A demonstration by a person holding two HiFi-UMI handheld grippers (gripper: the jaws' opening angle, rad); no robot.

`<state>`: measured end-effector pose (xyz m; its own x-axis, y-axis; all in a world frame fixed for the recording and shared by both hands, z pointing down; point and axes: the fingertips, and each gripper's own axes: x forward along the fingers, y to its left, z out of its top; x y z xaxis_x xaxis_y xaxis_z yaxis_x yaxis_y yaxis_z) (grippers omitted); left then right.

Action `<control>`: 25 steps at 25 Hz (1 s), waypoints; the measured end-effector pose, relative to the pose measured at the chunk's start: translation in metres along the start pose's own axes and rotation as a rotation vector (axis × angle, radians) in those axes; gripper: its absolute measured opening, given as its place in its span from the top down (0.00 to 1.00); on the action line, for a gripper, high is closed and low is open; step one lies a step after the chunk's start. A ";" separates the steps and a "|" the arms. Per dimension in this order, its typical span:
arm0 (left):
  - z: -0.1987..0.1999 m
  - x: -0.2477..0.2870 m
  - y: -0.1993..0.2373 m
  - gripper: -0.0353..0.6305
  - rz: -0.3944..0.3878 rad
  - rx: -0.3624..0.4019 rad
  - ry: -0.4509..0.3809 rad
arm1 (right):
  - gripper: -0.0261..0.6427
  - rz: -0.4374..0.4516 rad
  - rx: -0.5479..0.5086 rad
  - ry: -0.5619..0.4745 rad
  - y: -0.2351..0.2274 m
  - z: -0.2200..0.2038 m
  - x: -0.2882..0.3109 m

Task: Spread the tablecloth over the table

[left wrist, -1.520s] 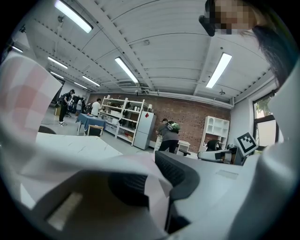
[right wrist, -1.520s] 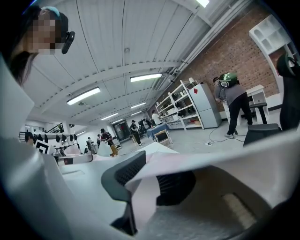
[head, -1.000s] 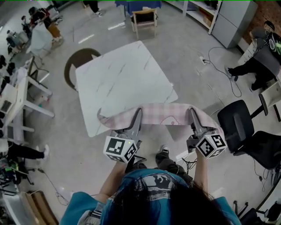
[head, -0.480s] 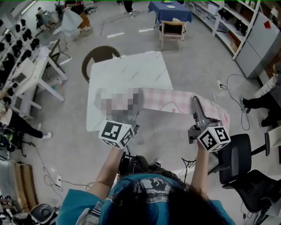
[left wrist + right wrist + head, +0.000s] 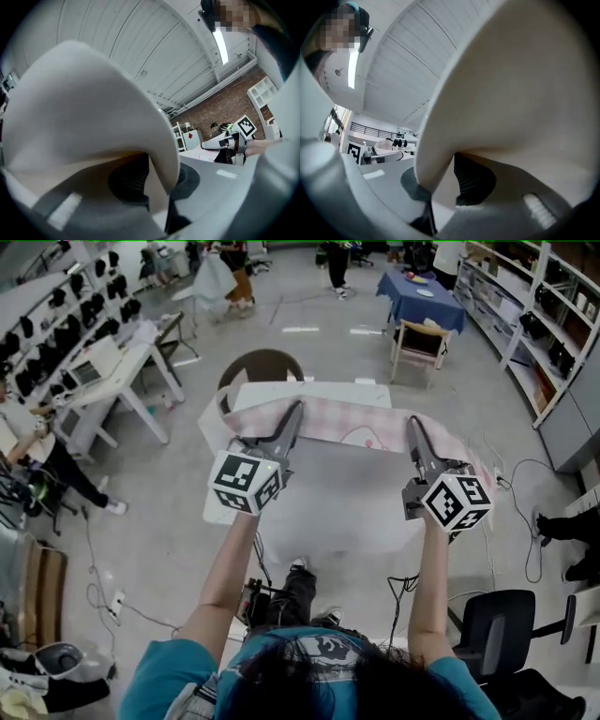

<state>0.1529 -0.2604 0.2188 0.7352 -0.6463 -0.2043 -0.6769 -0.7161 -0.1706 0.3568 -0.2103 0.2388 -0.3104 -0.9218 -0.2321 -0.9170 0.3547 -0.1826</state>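
Tablecloth (image 5: pixel 349 420) edge, clamped in left gripper (image 5: pixel 298 409) and right gripper (image 5: pixel 412 423) jaws, should stay taut while crossing the tabletop (image 5: pixel 347 512)

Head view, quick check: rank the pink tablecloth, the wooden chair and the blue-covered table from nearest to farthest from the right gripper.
1. tablecloth: clamped in the right gripper itself.
2. wooden chair: on the floor ahead of it, slightly right.
3. blue-covered table: behind that chair, farthest.

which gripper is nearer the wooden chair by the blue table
Right. The right gripper sits below the wooden chair in the head view; the left gripper is farther, to its lower left.
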 end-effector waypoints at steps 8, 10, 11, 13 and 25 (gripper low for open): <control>0.019 0.037 0.086 0.85 0.020 0.039 -0.021 | 0.86 0.071 -0.007 0.002 0.002 0.015 0.105; 0.020 0.047 0.107 0.84 0.018 0.044 -0.022 | 0.86 0.085 -0.013 0.005 0.001 0.017 0.130; 0.021 0.053 0.119 0.84 0.016 0.044 -0.022 | 0.86 0.091 -0.018 0.005 0.001 0.019 0.143; 0.024 0.067 0.141 0.84 0.010 0.042 -0.029 | 0.85 0.096 -0.031 0.002 -0.001 0.024 0.169; 0.053 0.165 0.274 0.84 0.035 0.192 -0.149 | 0.86 0.110 -0.097 -0.043 -0.025 0.059 0.337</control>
<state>0.0867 -0.5493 0.0868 0.7075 -0.6136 -0.3506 -0.7066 -0.6217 -0.3379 0.2899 -0.5202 0.1085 -0.4007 -0.8701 -0.2870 -0.8987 0.4342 -0.0613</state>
